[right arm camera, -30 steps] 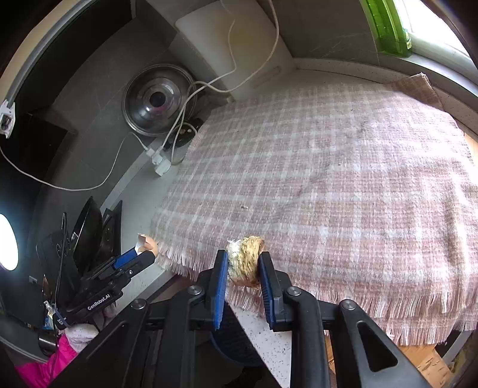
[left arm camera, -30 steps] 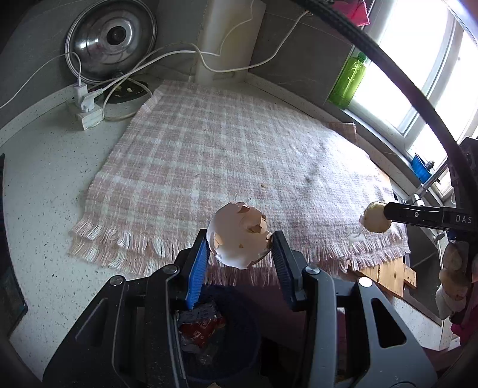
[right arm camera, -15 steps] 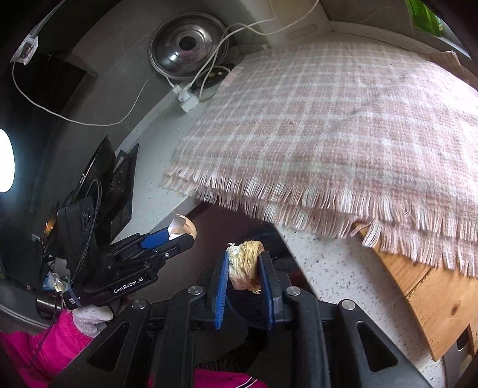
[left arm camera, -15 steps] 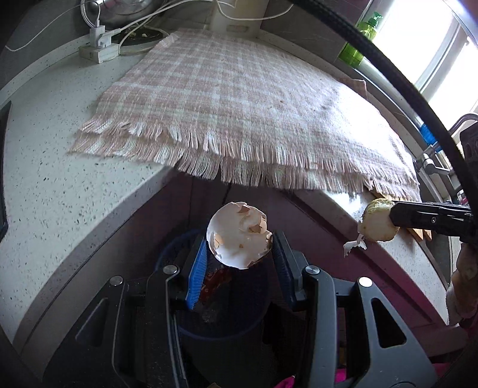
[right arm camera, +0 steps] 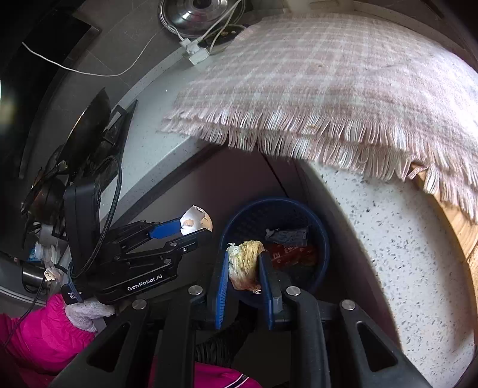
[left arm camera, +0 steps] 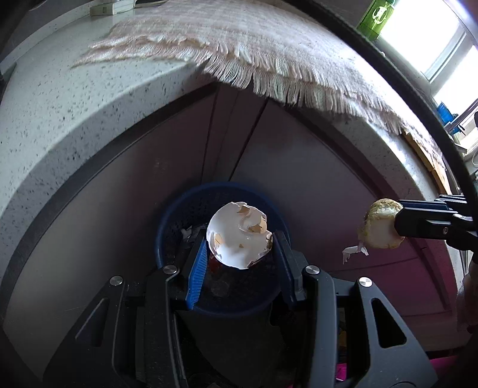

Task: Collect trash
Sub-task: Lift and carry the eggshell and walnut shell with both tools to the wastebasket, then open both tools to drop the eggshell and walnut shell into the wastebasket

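So the broken eggshell (left arm camera: pixel 239 238) is pinched between the blue pads of the left hand-held gripper (left arm camera: pixel 240 252), jaws partway apart around it, hanging right above the blue mesh trash bin (left arm camera: pixel 167 218) on the floor. The right hand-held gripper (right arm camera: pixel 243 265) is clamped nearly shut on a yellowish food scrap (right arm camera: pixel 245 262), also over the bin (right arm camera: pixel 322 238), which already has a red wrapper (right arm camera: pixel 289 253) and a grey crumpled bit (right arm camera: pixel 286 234) in it. Nothing sits between either scrap and the bin opening. Behind the bin is the dark cabinet front (left arm camera: pixel 179 155), and above it the speckled desk (right arm camera: pixel 403 268) edge with a pink plaid fringed cloth (right arm camera: pixel 328 83) hanging over. Further back: a steel lid (right arm camera: pixel 203 12), white cables and plug (right arm camera: pixel 194 50), and a green bottle (left arm camera: pixel 376 18) by the window. A pink sleeve (right arm camera: pixel 41 334) and white glove (right arm camera: pixel 83 313) hold the left one.
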Demonstrator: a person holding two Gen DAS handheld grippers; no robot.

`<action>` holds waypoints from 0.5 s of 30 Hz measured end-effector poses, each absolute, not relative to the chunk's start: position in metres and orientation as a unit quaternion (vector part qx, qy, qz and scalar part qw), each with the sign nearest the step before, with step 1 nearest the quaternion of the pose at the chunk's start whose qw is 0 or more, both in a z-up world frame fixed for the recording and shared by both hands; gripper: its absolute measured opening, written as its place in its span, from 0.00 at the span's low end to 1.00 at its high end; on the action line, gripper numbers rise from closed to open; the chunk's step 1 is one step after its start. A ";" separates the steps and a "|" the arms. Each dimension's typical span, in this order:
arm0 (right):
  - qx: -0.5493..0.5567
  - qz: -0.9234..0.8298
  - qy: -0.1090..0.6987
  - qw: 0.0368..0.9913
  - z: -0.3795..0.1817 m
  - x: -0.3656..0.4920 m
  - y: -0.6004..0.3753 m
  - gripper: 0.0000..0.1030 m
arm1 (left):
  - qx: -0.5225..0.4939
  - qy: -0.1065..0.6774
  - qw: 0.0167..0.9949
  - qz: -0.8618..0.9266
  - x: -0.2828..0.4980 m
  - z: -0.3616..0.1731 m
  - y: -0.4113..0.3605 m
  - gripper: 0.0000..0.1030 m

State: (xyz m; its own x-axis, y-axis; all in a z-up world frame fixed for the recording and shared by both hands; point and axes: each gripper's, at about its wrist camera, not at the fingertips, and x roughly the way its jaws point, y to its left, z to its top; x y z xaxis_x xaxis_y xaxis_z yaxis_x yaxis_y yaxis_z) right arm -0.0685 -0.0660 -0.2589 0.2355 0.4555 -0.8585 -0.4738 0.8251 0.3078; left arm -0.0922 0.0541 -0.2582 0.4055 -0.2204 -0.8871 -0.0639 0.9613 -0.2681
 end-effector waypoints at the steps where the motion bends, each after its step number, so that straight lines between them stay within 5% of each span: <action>1: -0.017 0.295 0.544 0.785 -0.264 -0.069 -0.063 0.19 | -0.131 0.548 0.825 -0.044 -0.094 -0.264 0.055 0.41; 15: -0.077 0.282 0.581 0.760 -0.341 -0.059 -0.032 0.19 | -0.137 0.585 0.799 -0.022 -0.098 -0.329 0.054 0.41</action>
